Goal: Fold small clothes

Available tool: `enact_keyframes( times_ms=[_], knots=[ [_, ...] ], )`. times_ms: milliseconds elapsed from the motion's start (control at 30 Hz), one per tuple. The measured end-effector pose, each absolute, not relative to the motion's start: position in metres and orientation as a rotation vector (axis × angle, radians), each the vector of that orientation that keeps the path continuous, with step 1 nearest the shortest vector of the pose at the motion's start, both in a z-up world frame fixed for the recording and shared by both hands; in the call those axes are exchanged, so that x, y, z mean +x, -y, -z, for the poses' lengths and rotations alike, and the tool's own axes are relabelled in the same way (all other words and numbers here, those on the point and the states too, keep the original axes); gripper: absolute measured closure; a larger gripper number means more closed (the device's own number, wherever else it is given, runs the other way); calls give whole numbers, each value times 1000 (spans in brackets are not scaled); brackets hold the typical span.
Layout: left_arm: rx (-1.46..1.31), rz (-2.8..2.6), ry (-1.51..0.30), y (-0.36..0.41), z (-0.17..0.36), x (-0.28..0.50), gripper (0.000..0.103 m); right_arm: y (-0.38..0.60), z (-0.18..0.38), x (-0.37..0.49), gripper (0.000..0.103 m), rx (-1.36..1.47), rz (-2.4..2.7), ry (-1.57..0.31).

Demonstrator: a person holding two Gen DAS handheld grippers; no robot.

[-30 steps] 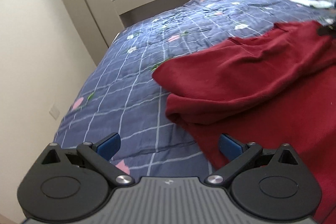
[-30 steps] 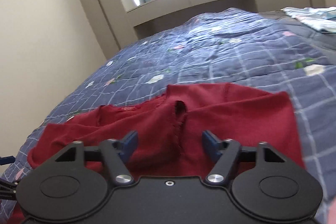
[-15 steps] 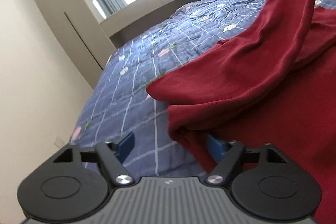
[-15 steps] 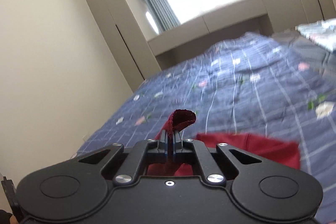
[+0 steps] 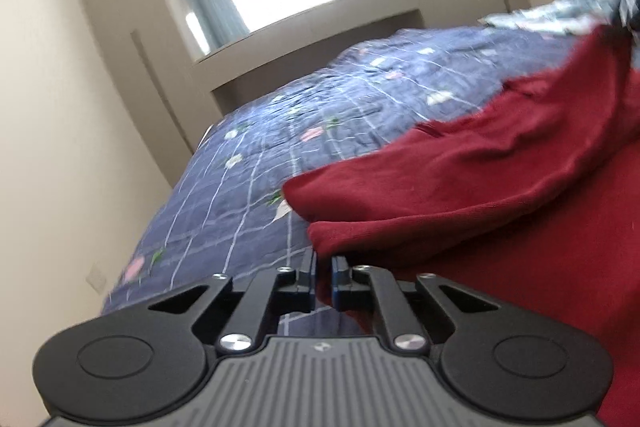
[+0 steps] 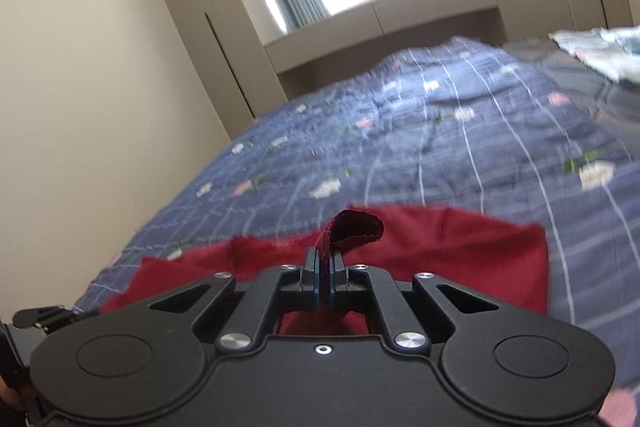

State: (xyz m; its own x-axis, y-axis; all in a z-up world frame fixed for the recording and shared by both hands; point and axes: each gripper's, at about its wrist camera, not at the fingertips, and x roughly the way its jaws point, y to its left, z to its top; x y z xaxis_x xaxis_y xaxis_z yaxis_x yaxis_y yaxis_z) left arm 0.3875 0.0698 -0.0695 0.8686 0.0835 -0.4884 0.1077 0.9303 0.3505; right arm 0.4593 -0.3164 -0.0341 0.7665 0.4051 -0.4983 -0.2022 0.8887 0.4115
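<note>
A dark red garment (image 5: 460, 187) lies on a blue checked quilt (image 5: 248, 171). My left gripper (image 5: 323, 267) is shut on the garment's near folded edge, low over the quilt. My right gripper (image 6: 327, 263) is shut on a bunched edge of the same red garment (image 6: 460, 251), with a small flap of cloth curling up above the fingers. In the left wrist view the right gripper (image 5: 628, 7) shows blurred at the far right, holding that side of the cloth up.
The quilt (image 6: 440, 139) covers a bed that runs toward a window wall with a ledge (image 6: 400, 11). A beige wall and wardrobe (image 5: 80, 99) stand along the left bed edge. A pale patterned cloth (image 6: 600, 51) lies at the far right.
My left gripper has closed from open onto the garment's folded edge. My right gripper closed on the cloth earlier and holds it raised; both views tilted upward.
</note>
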Motion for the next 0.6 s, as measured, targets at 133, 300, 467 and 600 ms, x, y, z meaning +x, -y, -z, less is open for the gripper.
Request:
enact_keyframes(
  times_ms=[133, 300, 467, 600],
  knots=[
    [125, -40, -616, -105, 69, 401, 99, 318, 62, 458, 99, 364, -290, -701],
    [-1, -29, -686, -122, 75, 407, 99, 323, 79, 451, 96, 408, -279, -697],
    [-41, -47, -742, -130, 79, 396, 64, 324, 83, 445, 91, 403, -286, -674],
    [-79, -74, -710, -132, 68, 375, 15, 321, 78, 439, 64, 372, -294, -641]
  ],
)
